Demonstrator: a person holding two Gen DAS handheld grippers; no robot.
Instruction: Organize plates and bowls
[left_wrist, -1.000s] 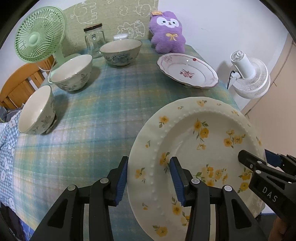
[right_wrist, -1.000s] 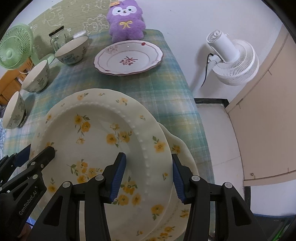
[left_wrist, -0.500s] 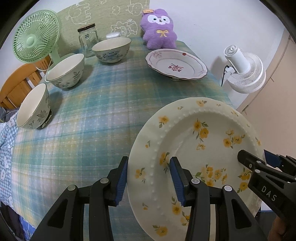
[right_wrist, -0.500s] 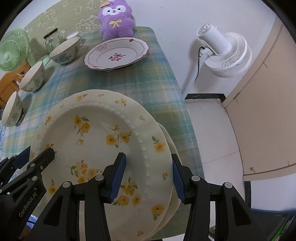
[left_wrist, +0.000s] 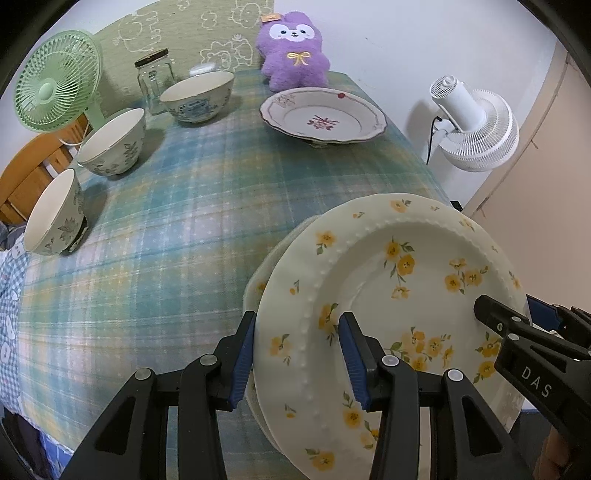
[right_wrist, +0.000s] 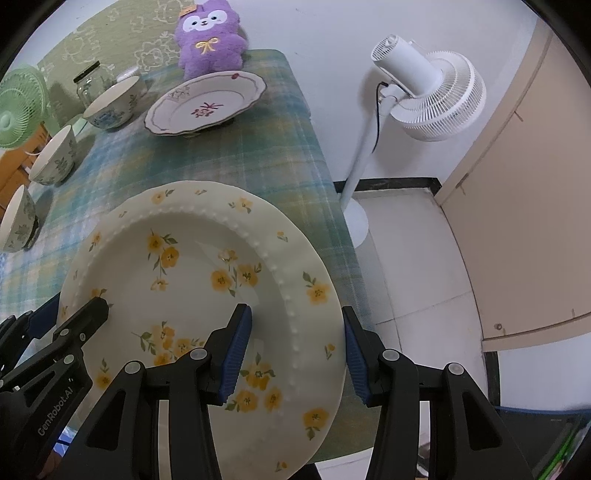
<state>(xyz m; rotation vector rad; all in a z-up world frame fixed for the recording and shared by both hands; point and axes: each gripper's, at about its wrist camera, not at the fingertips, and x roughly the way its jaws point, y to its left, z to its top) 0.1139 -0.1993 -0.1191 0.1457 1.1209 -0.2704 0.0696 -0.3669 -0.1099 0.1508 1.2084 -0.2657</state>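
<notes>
Both grippers clamp one yellow-flowered plate (left_wrist: 388, 295) by opposite rims.

Left gripper (left_wrist: 297, 354) grips the rim at 9 o'clock, right gripper (right_wrist: 297, 350) at 3 o'clock, each partly open with one pad above and one below. Against a second ago, the plate has travelled toward the near tabletop (left_wrist: 166, 221) edge and now sits over a second cream plate (left_wrist: 258, 269) peeking out at 10 o'clock; the pink-flowered plate (left_wrist: 323, 118) and three bowls (left_wrist: 110, 142) appear farther off.
</notes>
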